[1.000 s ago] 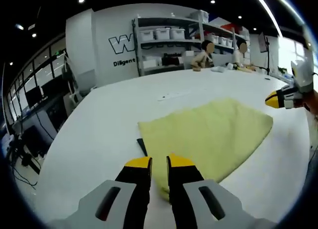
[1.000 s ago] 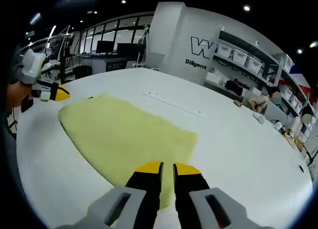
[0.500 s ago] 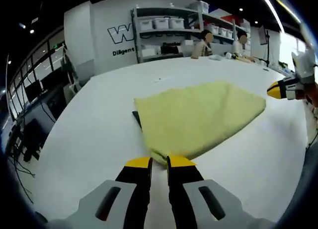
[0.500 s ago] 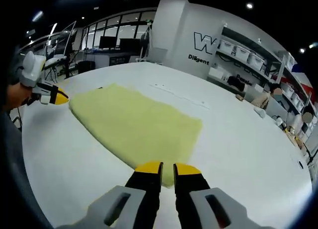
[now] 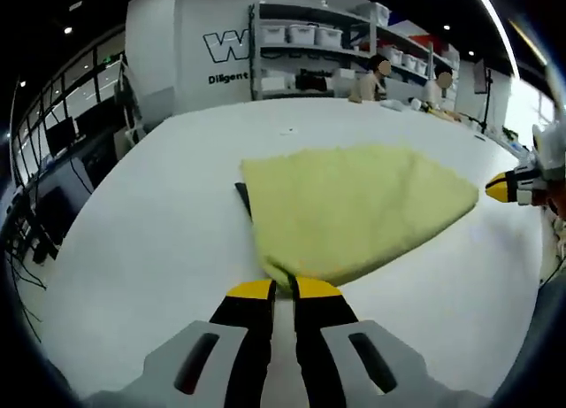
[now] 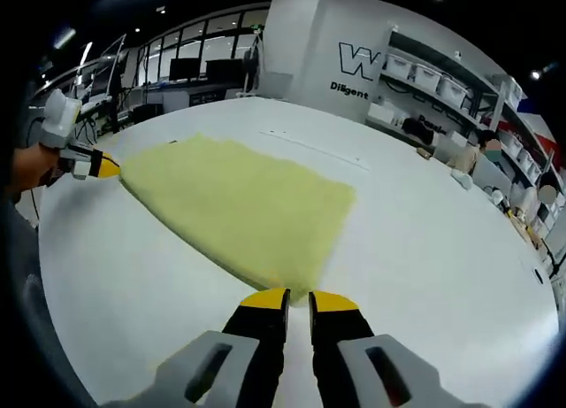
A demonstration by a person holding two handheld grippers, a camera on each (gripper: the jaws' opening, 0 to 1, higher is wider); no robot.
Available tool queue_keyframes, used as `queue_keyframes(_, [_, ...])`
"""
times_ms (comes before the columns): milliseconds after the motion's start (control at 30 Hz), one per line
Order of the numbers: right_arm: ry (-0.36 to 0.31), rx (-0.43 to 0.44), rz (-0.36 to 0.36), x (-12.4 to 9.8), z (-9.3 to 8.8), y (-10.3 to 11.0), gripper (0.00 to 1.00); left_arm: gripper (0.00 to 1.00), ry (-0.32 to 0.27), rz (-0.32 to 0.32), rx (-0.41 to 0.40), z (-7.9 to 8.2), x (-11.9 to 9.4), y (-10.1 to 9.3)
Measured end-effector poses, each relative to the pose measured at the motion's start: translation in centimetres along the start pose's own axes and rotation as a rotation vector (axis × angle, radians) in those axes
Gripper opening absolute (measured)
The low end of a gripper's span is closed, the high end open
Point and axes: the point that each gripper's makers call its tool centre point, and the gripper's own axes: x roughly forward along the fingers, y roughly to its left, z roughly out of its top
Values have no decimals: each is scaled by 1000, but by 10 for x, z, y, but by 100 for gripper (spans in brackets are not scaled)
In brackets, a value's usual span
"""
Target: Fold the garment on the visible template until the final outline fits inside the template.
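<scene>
A pale yellow garment lies folded flat on the white table. A thin dark strip, perhaps the template's edge, pokes out at its left side. My left gripper has its jaws nearly together, and the garment's near corner lies just at its tips. In the right gripper view the garment stretches away from my right gripper, whose jaws are also close together at the cloth's near edge. The right gripper hovers just off the garment's right corner. The left gripper, held by a hand, sits by the far left corner.
Shelves with white bins and a wall sign stand behind the table. Two people sit at its far edge. Desks with monitors line the left side. Small items lie on the table far right.
Both grippers have drawn back from over the garment to its corners. The garment itself has stayed in place beside the dark strip.
</scene>
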Motion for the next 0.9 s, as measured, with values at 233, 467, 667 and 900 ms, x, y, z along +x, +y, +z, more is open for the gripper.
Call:
queue_keyframes(233, [12,44,15,4,-10,-6,5,0,-13,-4,32,2,1,-1])
queue_keyframes(467, [39,63,58,19,-18,-7,4,0,-8,-8,28,2,1,0])
queue_keyframes(667, [10,71,78,23,-9,-6,4,0,-5,-12,31,1,2,0])
queue_keyframes(900, [-29,83,147,20,1,5,2,0,-2,-13,27,1,4,0])
